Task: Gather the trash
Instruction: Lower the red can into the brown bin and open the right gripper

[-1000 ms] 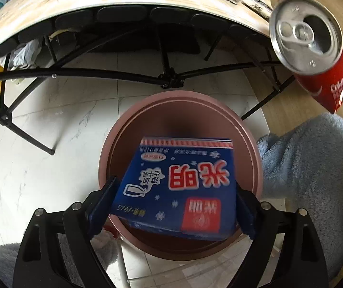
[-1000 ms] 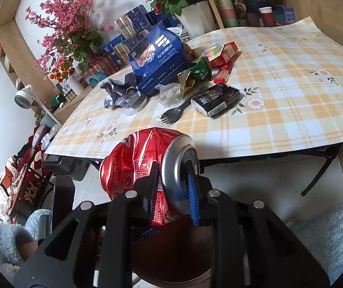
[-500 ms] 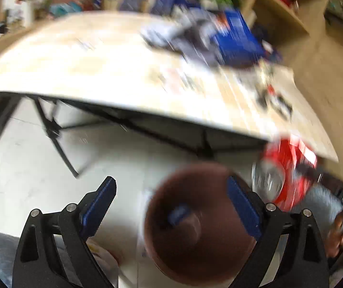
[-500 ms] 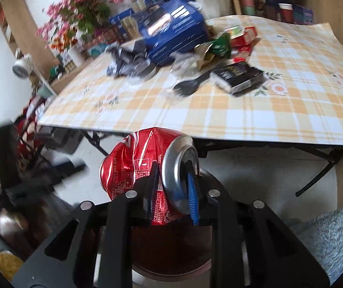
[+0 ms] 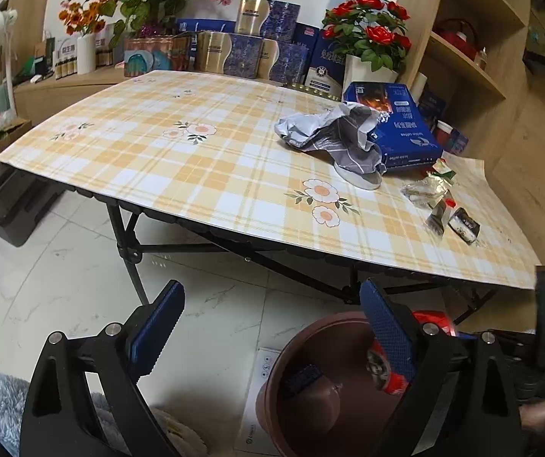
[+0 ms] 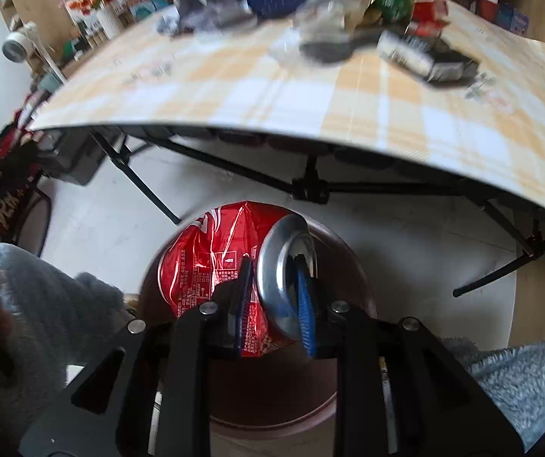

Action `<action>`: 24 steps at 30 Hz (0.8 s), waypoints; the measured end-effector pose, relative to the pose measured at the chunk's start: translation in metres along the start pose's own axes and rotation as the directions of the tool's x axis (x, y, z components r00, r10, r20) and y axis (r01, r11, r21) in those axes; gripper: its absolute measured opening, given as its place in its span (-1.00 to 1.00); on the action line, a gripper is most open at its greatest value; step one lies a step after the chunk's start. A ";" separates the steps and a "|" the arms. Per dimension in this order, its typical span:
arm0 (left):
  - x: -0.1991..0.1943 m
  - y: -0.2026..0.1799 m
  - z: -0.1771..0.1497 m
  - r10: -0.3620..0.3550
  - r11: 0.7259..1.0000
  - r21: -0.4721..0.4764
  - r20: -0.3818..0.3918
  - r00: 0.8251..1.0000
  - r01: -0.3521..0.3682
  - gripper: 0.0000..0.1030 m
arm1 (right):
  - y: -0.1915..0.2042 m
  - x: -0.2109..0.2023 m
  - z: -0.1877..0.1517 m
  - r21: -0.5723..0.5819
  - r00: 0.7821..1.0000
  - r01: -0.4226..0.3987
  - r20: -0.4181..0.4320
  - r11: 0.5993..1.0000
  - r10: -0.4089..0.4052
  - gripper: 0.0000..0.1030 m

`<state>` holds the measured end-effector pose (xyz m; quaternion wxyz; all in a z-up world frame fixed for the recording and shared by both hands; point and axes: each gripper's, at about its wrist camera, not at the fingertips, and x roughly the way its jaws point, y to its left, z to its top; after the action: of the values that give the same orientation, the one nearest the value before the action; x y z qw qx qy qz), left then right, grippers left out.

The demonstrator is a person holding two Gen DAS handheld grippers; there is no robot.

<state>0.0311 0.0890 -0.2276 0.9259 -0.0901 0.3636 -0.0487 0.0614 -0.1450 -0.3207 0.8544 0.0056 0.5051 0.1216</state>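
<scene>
With our right gripper [image 6: 272, 297] pinching the rim of the crushed red can [image 6: 230, 262] above the brown bin [image 5: 310, 346], we judge it light, thin-walled and slick, while our left gripper [image 5: 268, 327] gapes empty beside the bin's rim.

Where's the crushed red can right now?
In the right wrist view, the crushed red can is clamped in the right gripper, directly above the brown bin beside the table.

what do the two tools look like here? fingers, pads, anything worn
Both the left tool and right tool are matte black linkage frames with silver pivot bolts and blue ribbed pads. A fluffy grey-blue sleeve shows beside them.
</scene>
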 end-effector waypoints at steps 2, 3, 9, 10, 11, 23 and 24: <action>0.002 -0.002 -0.002 0.000 1.000 0.014 -0.004 1.000 0.000 0.77 | 0.000 0.017 -0.001 -0.005 0.999 0.024 -0.048 1.000 -0.024 -0.51; 0.003 -0.004 -0.002 0.000 1.000 0.022 -0.008 1.000 0.000 0.77 | -0.001 0.024 -0.003 -0.007 0.997 0.032 -0.070 0.999 -0.032 -0.51; 0.007 -0.003 -0.004 -0.002 1.000 0.031 -0.021 1.000 0.003 0.77 | -0.007 0.053 -0.013 0.010 0.979 0.058 -0.197 0.998 -0.055 -0.51; 0.009 -0.002 -0.004 -0.001 1.000 0.026 -0.025 1.000 0.002 0.77 | -0.007 0.054 -0.014 0.011 0.977 0.062 -0.207 0.998 -0.058 -0.51; 0.010 -0.001 -0.004 0.000 1.000 0.023 -0.027 1.000 0.000 0.77 | -0.008 0.057 -0.016 0.012 0.973 0.067 -0.222 0.998 -0.062 -0.51; 0.011 -0.006 -0.006 0.003 0.999 0.043 -0.033 0.999 -0.001 0.77 | -0.016 0.051 -0.013 0.072 0.979 0.080 -0.195 0.994 -0.064 0.20; 0.011 -0.006 -0.006 0.003 0.999 0.042 -0.032 0.999 -0.002 0.77 | -0.016 0.048 -0.012 0.072 0.981 0.077 -0.182 0.994 -0.063 0.29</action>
<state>0.0347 0.0809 -0.2376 0.9216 -0.0696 0.3776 -0.0565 0.0764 -0.1517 -0.3699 0.8084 0.0102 0.5842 0.0714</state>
